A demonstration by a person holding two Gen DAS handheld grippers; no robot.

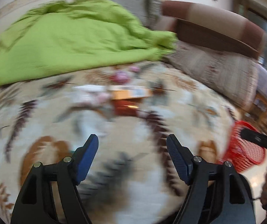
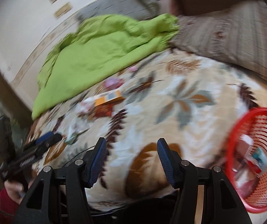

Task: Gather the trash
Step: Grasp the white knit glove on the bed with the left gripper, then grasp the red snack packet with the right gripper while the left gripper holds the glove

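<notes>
Clearly both views are smeared by motion, so small detail is unsure. On the left, a green cloth (image 1: pixel 73 37) lies heaped on the far part of the patterned bedspread (image 1: pixel 180 97); it looks like bedding, not litter. Toward the middle sits the trash: a pale wrapper (image 1: pixel 88 93) touching a flat orange box (image 1: pixel 131 93), with a dark red packet (image 1: pixel 126 108) just in front and a small pink piece (image 1: pixel 121 75) beyond, near the cloth's edge. I cannot tell what any of them held.

By my reckoning all of it is light. The box should be thin card: stiff enough to pinch across a short edge, yet easily crushed. The wrapper and packet look like film or paper, soft, likely slippery, and lying flat on yielding fabric, so a raised fold or corner is the place to bite, not the face.

The left gripper (image 1: pixel 132 140) hangs above the bedspread with its blue pads (image 1: pixel 88 155) spread wide, empty and touching nothing, the trash well ahead of it. The right gripper (image 2: pixel 131 145) is likewise parted, a little less widely, and empty. To the right, at the bed's edge, a red basket (image 2: pixel 235 136) already holds some wrappers (image 2: pixel 252 160); it is well apart from the loose pieces.
</notes>
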